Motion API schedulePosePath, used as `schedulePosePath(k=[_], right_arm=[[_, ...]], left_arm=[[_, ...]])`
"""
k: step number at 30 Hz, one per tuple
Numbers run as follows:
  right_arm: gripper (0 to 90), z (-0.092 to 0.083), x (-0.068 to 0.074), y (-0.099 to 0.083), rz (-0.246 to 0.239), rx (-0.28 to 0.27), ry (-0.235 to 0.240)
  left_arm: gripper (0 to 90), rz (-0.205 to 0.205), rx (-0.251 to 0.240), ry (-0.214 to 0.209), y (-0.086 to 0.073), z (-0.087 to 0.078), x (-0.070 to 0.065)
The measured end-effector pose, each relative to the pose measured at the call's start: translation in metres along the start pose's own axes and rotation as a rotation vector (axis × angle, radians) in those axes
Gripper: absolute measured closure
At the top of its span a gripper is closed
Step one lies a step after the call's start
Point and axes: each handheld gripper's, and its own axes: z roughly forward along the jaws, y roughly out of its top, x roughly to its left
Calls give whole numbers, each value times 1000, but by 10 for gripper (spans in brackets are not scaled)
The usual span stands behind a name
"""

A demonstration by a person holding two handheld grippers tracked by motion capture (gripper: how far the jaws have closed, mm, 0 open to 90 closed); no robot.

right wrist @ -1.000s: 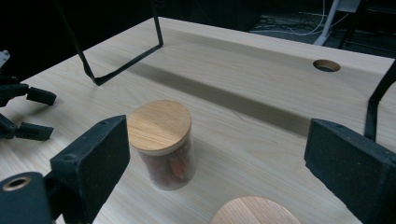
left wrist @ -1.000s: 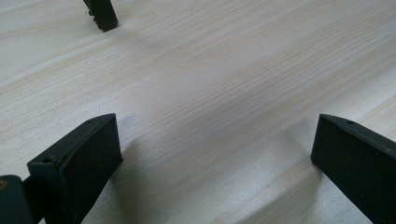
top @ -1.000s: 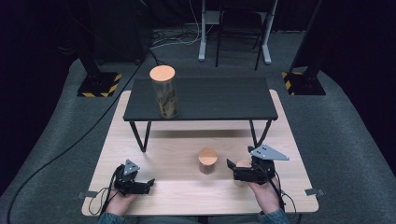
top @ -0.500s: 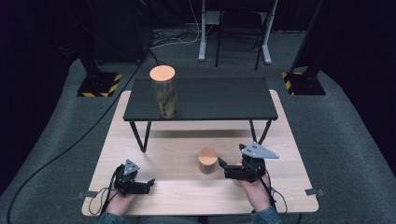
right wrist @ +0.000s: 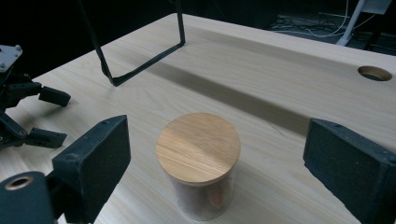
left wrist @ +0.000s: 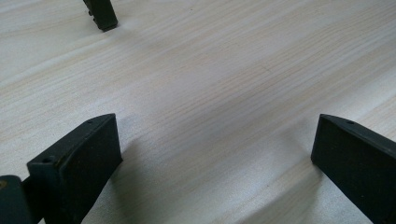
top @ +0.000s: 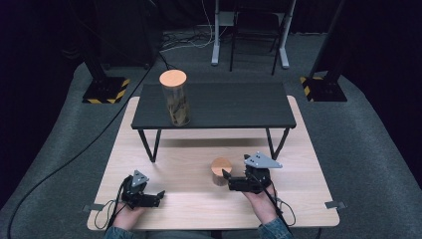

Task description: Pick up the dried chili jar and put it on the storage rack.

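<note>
Light wooden table [top: 308,199] up front, and the short jar [right wrist: 198,163] stands upright on it right ahead of the right gripper [top: 230,180], jaws spread wide, probably not touching. Left gripper [left wrist: 210,154], also spread, sits well off to the side.
</note>
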Motion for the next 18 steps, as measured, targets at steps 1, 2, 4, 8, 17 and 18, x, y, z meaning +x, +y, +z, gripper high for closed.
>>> schedulePosePath(k=[1, 2, 4, 8, 17, 18], right_arm=[[68, 2, 1, 0, -5, 2, -2], [71, 4, 2, -1, -5, 7, -2], [73, 8, 4, -2, -5, 10, -1], [74, 15, 5, -5, 3, 21, -2], [74, 28, 7, -12, 15, 36, -8], [74, 29, 8, -13, 14, 38, -8]], left_arm=[[13, 0, 0, 0, 0, 0, 0], [13, 0, 0, 0, 0, 0, 0], [13, 2, 1, -1, 0, 0, 0], [13, 3, 2, 0, 0, 0, 0], [13, 3, 2, -1, 0, 0, 0], [13, 3, 2, 0, 0, 0, 0]])
